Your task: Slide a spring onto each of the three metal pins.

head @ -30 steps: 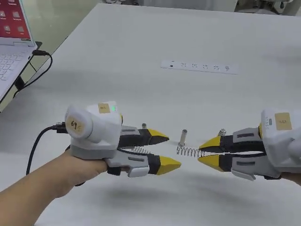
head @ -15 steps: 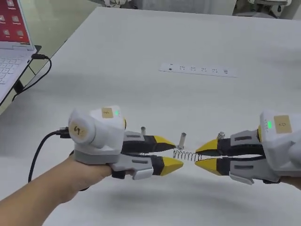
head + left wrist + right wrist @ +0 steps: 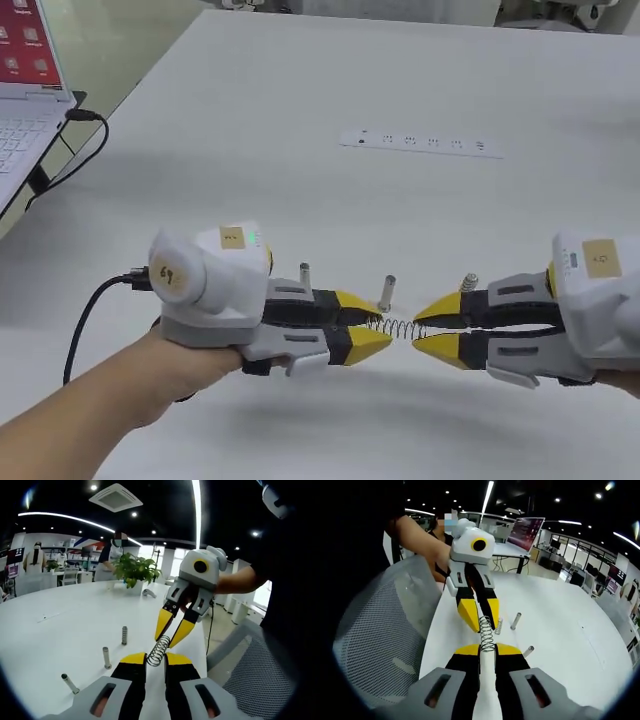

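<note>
Between left gripper (image 3: 383, 327), right gripper (image 3: 415, 331): spring (image 3: 398, 325)

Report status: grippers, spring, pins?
One spring midair, left gripper and right gripper shut on its ends. One loaded pin, two bare pins. Nothing blocking.

Spring (image 3: 486, 635) in a line between right tongs (image 3: 487, 650) and left tongs (image 3: 484, 624), each pair tight on one end.

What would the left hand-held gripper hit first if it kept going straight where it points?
The spring at its tips, then probably the right hand-held gripper, which faces it head-on. The pins stand off to the side.
</note>
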A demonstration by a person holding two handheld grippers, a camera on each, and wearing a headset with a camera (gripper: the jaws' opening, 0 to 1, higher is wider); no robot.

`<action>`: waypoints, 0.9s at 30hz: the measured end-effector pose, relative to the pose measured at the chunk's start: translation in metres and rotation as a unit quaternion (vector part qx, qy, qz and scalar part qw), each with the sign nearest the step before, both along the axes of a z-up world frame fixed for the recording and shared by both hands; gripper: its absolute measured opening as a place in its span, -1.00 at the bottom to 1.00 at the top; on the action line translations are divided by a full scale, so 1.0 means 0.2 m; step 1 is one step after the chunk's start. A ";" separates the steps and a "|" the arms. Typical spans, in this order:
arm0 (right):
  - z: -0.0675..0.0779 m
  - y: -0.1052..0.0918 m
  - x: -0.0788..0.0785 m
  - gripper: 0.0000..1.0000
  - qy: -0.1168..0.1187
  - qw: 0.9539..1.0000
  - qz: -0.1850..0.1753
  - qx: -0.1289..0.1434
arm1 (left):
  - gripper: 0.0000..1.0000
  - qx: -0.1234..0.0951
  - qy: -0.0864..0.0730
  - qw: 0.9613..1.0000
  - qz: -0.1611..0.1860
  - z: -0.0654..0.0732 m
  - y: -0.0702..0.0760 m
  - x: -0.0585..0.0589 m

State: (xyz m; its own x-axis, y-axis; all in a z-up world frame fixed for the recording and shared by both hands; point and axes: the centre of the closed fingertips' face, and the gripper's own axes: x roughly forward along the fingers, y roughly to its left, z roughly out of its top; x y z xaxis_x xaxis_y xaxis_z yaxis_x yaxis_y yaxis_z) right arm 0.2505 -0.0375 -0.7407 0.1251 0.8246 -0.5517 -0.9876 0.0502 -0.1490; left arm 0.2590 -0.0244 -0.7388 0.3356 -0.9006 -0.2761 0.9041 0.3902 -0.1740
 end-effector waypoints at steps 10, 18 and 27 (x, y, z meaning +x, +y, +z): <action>0.00 0.01 -0.01 -0.85 0.013 1.000 0.000 0.008 | -0.93 0.001 -0.013 1.000 -0.013 0.01 0.00 -0.01; -0.02 -0.01 0.01 -0.84 0.023 1.000 -0.010 0.013 | -0.94 -0.001 -0.010 1.000 -0.021 0.02 -0.01 -0.01; -0.03 -0.03 0.02 -0.83 0.032 0.999 -0.014 0.018 | -0.94 0.001 -0.010 1.000 -0.028 0.02 -0.03 -0.02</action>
